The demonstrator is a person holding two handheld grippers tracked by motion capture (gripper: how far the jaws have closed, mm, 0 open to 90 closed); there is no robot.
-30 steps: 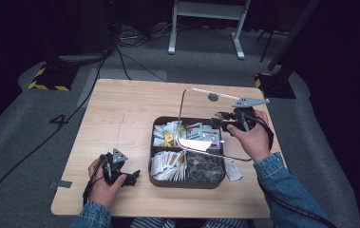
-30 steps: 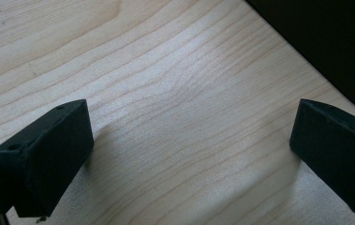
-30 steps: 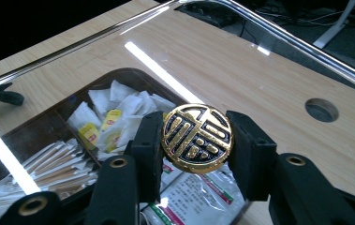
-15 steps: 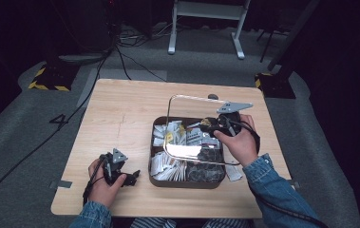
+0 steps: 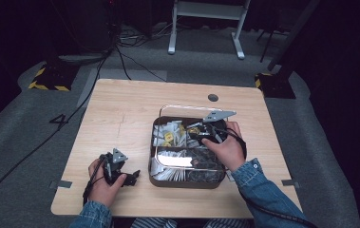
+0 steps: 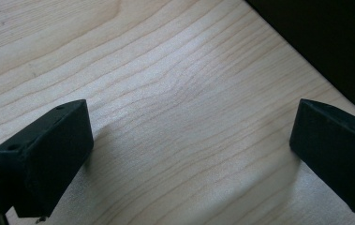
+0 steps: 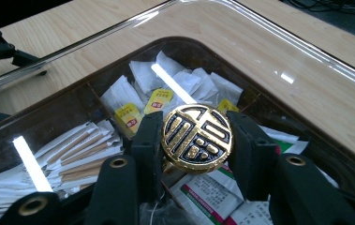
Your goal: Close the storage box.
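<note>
A dark brown compartment box [image 5: 187, 183] sits at the table's middle right, holding tea bags [image 7: 159, 101] and paper sachets [image 7: 72, 154]. Its clear lid [image 5: 182, 107] lies nearly flat over the box. In the right gripper view the lid [image 7: 269, 61] has a round gold-and-black knob [image 7: 196, 132], and my right gripper [image 7: 196, 129] is shut on it. From above, the right gripper [image 5: 197, 133] is over the box's back half. My left gripper [image 5: 132, 176] rests on the table near the front left edge. Its jaws [image 6: 189, 154] stand wide apart over bare wood.
The wooden table [image 5: 120, 118] has free room to the left of and behind the box. A small round hole [image 5: 213, 98] marks its far edge. Cables [image 5: 120, 52] and a white stand [image 5: 206, 19] are on the dark floor beyond.
My right gripper has moved left and down with the lid. The lid stood tilted up beside the box and now lies almost flat over it. The left gripper has stayed put.
</note>
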